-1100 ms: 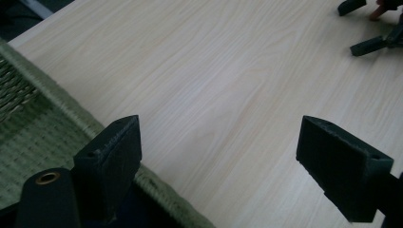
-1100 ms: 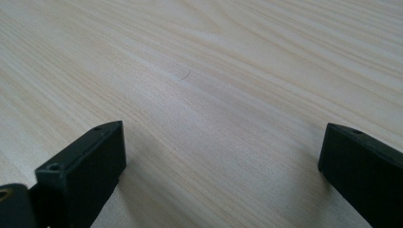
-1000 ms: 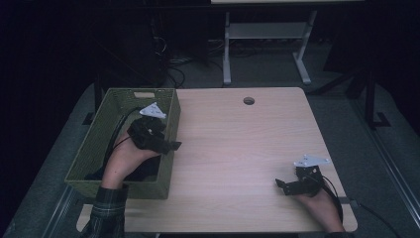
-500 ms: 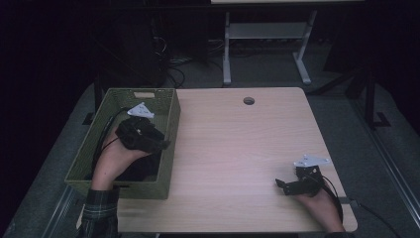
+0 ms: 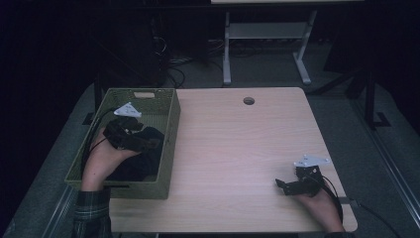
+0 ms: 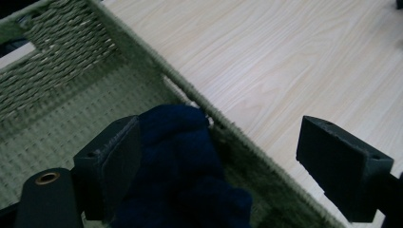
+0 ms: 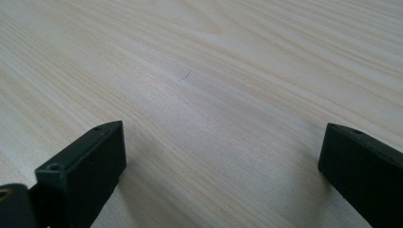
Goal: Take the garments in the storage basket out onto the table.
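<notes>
the left gripper (image 5: 148, 144) has moved from the green woven basket's (image 5: 171, 129) near wall down inside it, jaws wide over the dark blue cloth (image 6: 185, 166) lying there, likely about to grasp. the right gripper (image 5: 282, 186) stays resting on the wooden table (image 5: 237, 144), jaws wide and empty.

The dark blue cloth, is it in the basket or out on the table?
In the basket: the cloth lies bunched on its woven floor, by the open left gripper.
</notes>
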`<state>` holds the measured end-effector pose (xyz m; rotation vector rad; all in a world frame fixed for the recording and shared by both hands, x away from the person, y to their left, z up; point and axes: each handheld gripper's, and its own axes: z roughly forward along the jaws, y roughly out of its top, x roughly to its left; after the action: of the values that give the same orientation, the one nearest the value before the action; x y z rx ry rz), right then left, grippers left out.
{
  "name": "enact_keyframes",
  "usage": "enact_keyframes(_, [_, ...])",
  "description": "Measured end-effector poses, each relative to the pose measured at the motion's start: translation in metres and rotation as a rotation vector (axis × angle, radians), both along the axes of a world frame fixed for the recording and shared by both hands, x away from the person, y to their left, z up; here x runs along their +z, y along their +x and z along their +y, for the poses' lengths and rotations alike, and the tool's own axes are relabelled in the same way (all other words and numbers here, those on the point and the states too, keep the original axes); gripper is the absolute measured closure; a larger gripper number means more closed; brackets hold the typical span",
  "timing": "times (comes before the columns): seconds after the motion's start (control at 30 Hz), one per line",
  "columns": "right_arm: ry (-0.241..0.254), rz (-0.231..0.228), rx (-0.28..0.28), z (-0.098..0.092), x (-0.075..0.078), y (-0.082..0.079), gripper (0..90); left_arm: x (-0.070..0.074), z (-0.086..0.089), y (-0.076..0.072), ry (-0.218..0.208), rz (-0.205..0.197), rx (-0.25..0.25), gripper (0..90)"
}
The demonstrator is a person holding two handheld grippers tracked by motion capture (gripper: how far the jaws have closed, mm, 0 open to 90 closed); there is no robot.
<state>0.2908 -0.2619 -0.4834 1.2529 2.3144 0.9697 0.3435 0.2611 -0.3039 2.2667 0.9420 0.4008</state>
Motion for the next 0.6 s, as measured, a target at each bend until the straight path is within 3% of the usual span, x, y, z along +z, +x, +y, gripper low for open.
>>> enact_keyframes(0.27, [0.001, 0.001, 0.0, 0.0, 0.0, 0.0, 1.5, -0.004, 0.017, -0.001, 0.03, 0.018, 0.037, 14.9])
enact_keyframes(0.37, [0.001, 0.001, 0.0, 0.0, 0.0, 0.0, 1.5, -0.005, 0.022, -0.001, 0.021, 0.019, 0.049, 14.9])
enact_keyframes(0.6, [0.001, 0.001, -0.001, 0.0, 0.0, 0.0, 1.5, -0.008, 0.024, -0.004, 0.037, 0.035, 0.062, 14.9])
